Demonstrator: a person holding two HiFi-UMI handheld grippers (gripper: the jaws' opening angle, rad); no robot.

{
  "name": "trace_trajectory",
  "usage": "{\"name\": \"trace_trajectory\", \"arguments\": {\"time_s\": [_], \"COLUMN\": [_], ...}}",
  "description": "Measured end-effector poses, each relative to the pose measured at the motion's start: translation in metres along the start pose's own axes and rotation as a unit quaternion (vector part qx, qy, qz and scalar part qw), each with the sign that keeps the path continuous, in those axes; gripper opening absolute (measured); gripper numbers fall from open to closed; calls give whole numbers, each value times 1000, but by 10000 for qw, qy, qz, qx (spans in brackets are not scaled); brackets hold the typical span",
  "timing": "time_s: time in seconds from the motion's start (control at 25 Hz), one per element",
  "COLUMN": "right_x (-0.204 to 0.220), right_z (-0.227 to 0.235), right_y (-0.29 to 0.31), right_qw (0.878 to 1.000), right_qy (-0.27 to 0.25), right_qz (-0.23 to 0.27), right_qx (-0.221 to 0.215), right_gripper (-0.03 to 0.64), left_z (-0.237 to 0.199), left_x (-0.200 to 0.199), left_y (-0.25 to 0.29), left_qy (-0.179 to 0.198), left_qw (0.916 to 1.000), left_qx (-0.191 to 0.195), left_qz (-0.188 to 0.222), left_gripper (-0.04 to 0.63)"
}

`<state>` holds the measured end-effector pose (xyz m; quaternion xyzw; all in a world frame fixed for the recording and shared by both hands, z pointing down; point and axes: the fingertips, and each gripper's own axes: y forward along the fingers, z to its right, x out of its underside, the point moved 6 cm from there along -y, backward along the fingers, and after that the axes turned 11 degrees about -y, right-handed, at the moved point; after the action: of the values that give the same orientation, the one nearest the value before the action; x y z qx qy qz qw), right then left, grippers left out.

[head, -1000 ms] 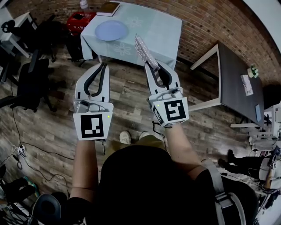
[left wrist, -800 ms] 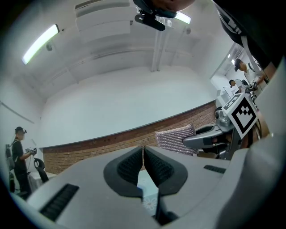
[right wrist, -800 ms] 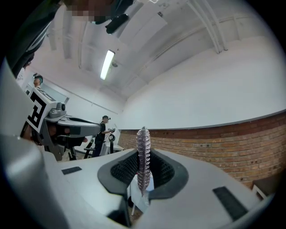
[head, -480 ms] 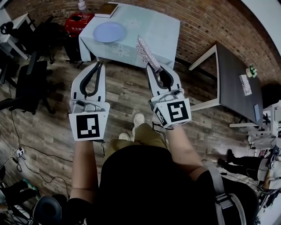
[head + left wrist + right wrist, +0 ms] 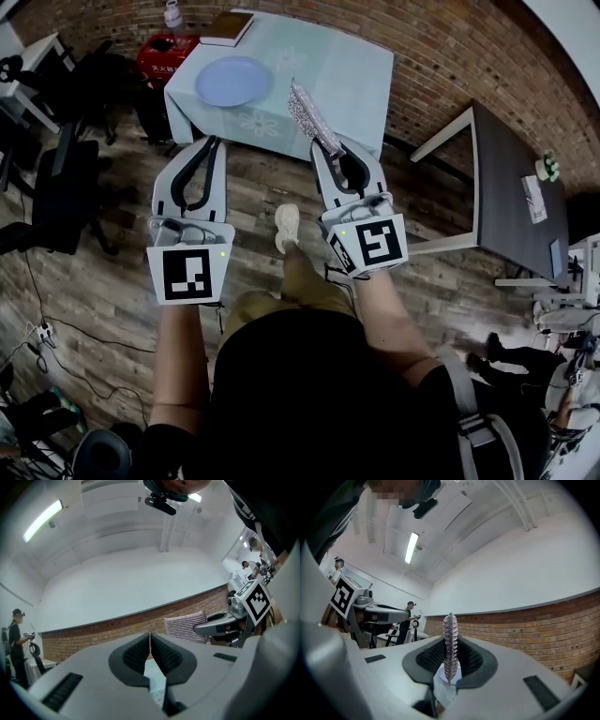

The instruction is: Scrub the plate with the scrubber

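Note:
A pale blue plate (image 5: 231, 82) lies on the light blue tablecloth of a table (image 5: 352, 84) ahead of me, near its left side. My right gripper (image 5: 330, 147) is shut on a silvery flat scrubber (image 5: 311, 117), which sticks up and forward beyond the jaws; in the right gripper view the scrubber (image 5: 450, 644) stands edge-on between the pads. My left gripper (image 5: 214, 141) is shut and holds nothing; its pads (image 5: 149, 652) meet. Both grippers hang over the wooden floor, short of the table. The left gripper view shows the scrubber (image 5: 186, 626) held by the other gripper.
A book (image 5: 228, 28) and a bottle (image 5: 172, 13) sit at the table's far left corner, a red box (image 5: 167, 52) beside it. Black office chairs (image 5: 64, 178) stand at the left, a dark desk (image 5: 511, 187) at the right. A brick wall (image 5: 469, 47) runs behind. A person (image 5: 16, 641) stands far left.
The table and plate have drawn a little closer and shifted in view as I step forward; one foot now shows between the grippers. Both grippers stay shut as before.

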<state>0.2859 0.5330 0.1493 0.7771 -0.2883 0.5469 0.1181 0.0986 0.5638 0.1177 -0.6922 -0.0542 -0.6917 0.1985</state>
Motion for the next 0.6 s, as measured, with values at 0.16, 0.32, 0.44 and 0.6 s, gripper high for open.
{"name": "trace_trajectory", "arguments": {"time_s": [0.16, 0.32, 0.44, 0.6], "right_x": [31, 59, 73, 95], "right_z": [28, 73, 105, 148], "right_y": [53, 122, 170, 225], "right_qw": [9999, 9994, 9987, 9977], "right_qy": [-49, -51, -32, 120], "right_qz": [18, 21, 44, 41], "right_qx": [-156, -330, -499, -672], "right_gripper": [84, 84, 84, 84], "left_z": [-18, -41, -58, -72], "left_x": [25, 47, 58, 70], "left_y": [56, 133, 188, 256], "left_qy": [101, 144, 131, 183], "left_qw": [9999, 9997, 9993, 9985], "left_qx": [-33, -153, -254, -329], "left_qz": [-72, -151, -239, -408], "left_gripper": [31, 31, 31, 31]}}
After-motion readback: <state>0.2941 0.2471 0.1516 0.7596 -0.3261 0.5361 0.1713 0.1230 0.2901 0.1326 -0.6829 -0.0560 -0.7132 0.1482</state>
